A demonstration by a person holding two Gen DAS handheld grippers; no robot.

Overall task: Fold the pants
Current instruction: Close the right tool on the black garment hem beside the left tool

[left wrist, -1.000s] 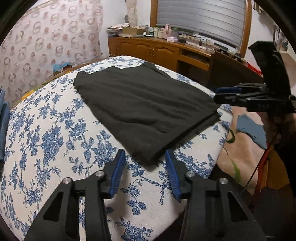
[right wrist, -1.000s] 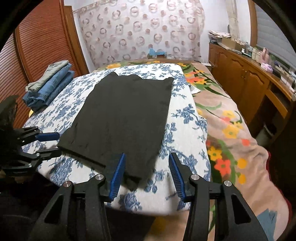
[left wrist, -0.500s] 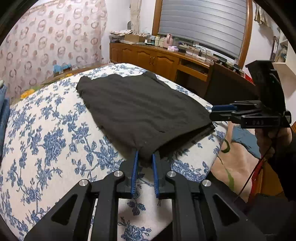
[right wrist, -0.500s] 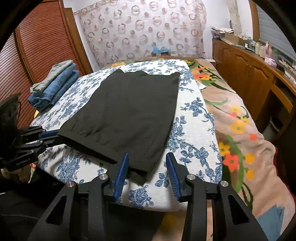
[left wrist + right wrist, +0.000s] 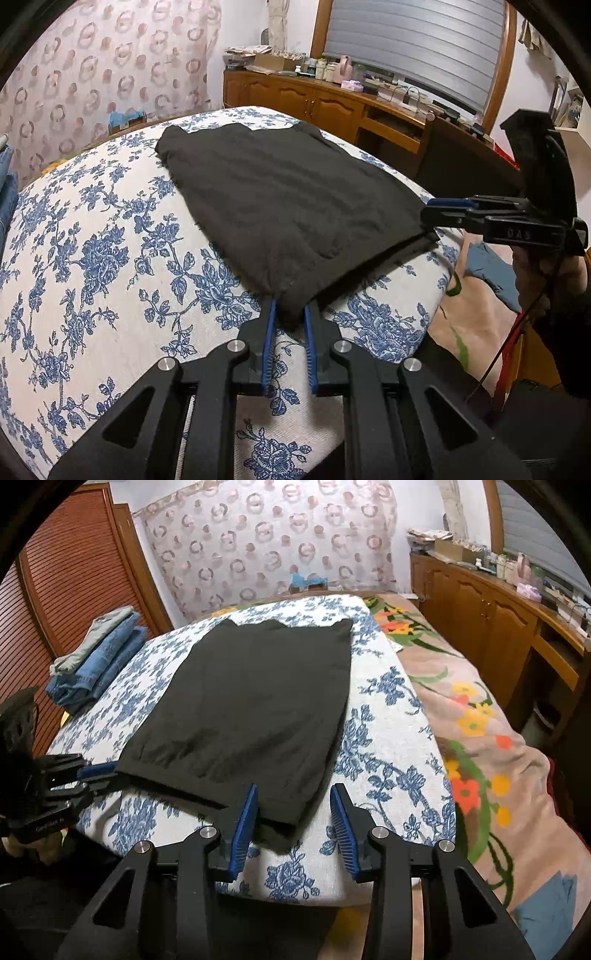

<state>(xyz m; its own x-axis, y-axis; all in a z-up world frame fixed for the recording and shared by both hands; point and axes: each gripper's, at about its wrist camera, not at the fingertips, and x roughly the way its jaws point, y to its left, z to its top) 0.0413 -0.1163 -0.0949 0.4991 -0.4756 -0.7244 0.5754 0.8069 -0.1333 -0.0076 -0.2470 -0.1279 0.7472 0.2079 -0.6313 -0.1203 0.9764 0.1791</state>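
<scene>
Black pants (image 5: 288, 206) lie flat, folded lengthwise, on a blue-flowered cover (image 5: 92, 258) over the bed. My left gripper (image 5: 290, 306) is shut on their near corner, the cloth bunched between the blue pads. In the right wrist view that left gripper (image 5: 103, 775) sits at the left end of the pants (image 5: 251, 709) hem. My right gripper (image 5: 293, 794) straddles the other near corner. Its jaws are closing; the cloth lies between them and the right pad stands clear of it. The left wrist view shows that right gripper (image 5: 430, 210) at the hem's far end.
Folded jeans (image 5: 99, 657) are stacked at the cover's far left. A flowered blanket (image 5: 480, 738) covers the bed to the right, beside a wooden sideboard (image 5: 491, 627) with clutter on top. A person's hand (image 5: 546, 273) holds the right gripper.
My left gripper's jaws closed onto the pants corner. The right gripper's jaws narrowed around the other corner. Both views have drawn slightly nearer the hem.
</scene>
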